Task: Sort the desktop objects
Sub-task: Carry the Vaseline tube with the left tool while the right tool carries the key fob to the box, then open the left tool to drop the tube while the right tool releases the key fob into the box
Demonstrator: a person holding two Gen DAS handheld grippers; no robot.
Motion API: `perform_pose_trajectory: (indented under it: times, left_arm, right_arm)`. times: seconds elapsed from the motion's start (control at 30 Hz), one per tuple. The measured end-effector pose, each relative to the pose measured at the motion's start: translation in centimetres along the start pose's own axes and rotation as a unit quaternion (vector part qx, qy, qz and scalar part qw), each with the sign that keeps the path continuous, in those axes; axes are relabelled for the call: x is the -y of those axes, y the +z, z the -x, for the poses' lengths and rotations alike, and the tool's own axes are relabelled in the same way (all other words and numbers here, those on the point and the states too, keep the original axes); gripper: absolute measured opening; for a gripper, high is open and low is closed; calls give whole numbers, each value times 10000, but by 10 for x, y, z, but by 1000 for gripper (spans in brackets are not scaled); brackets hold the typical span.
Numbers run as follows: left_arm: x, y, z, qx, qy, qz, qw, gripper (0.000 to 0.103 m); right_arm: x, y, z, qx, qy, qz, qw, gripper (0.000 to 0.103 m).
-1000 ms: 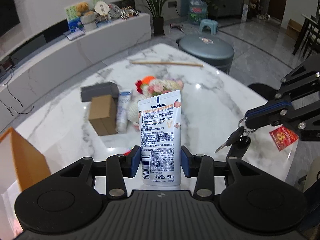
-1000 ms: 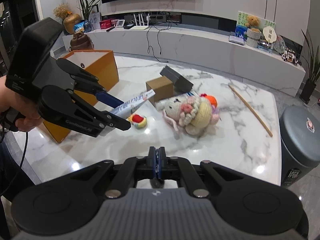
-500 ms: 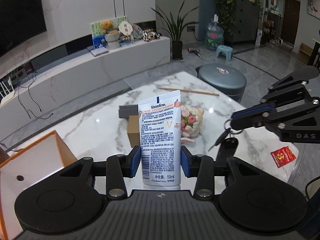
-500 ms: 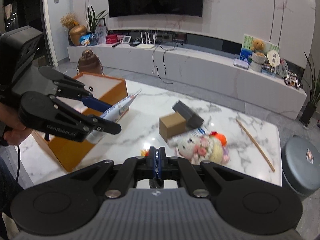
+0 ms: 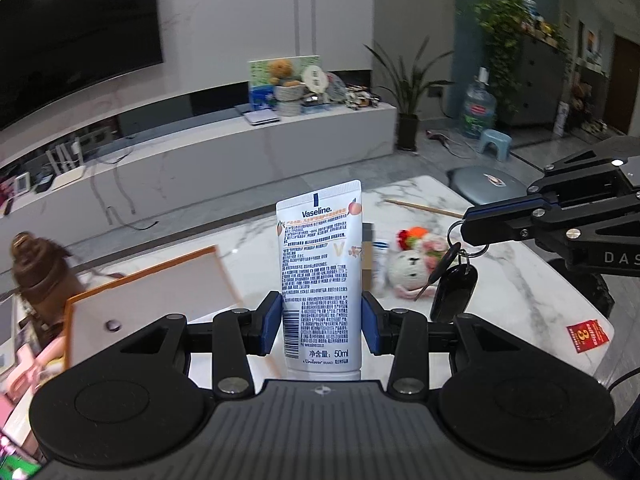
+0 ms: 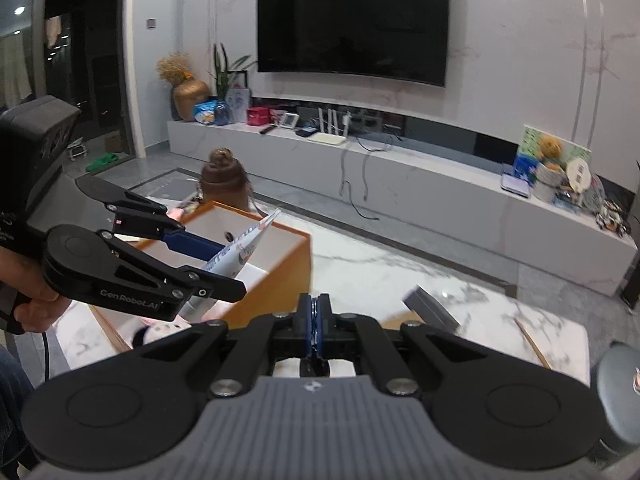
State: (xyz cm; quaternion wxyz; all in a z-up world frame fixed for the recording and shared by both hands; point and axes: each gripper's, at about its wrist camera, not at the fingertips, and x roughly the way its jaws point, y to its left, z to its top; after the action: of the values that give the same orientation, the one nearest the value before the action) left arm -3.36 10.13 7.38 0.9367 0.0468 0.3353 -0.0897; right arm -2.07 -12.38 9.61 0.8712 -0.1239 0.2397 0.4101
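My left gripper (image 5: 320, 322) is shut on a white Vaseline tube (image 5: 320, 264), which stands upright between the blue pads. In the right wrist view the same left gripper (image 6: 232, 268) holds the tube (image 6: 240, 250) slanted above the open orange box (image 6: 276, 288). That box, with its orange rim (image 5: 160, 267) and white inside, lies left of the tube in the left wrist view. My right gripper (image 6: 318, 320) is shut; in the left wrist view its tips (image 5: 466, 226) pinch a key ring from which a bunch of keys with a black fob (image 5: 454, 284) hangs above the marble table (image 5: 520, 280).
On the table lie a white plush toy with flowers (image 5: 412, 268), a second small tube (image 5: 378, 264), a wooden stick (image 5: 420, 208), a dark grey box (image 6: 432, 312) and a red packet (image 5: 586, 336). A brown bottle (image 5: 36, 268) stands beyond the orange box. A round grey stool (image 5: 484, 190) is off the table's far end.
Both grippers have risen and swung left towards the orange box, which now sits closer in both views. The table objects have dropped back. Both grips are unchanged.
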Motion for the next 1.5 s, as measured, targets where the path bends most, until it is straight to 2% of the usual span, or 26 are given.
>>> perform_pose_trajectory:
  times: [0.4, 0.63, 0.93, 1.2, 1.33, 1.5]
  left_arm:
    - [-53, -18, 24, 12, 407, 476, 9980, 48]
    - [-87, -38, 19, -246, 591, 737, 9952, 48]
    - [-119, -58, -8, -680, 810, 925, 9901, 48]
    - [-127, -60, -38, -886, 986, 997, 9861, 48]
    - [-130, -62, -50, -1038, 1306, 867, 9822, 48]
    - [-136, -65, -59, -1122, 1358, 883, 9804, 48]
  right_arm:
    - [-75, 34, -27, 261, 622, 347, 9971, 2]
    - [-108, 40, -59, 159, 892, 461, 9948, 2]
    - [-121, 31, -107, -213, 844, 569, 9946, 2]
    - [-128, 16, -142, -599, 689, 719, 9932, 1]
    - [-132, 11, -158, -774, 683, 760, 9917, 1]
    - [-133, 5, -174, -951, 670, 807, 9899, 1]
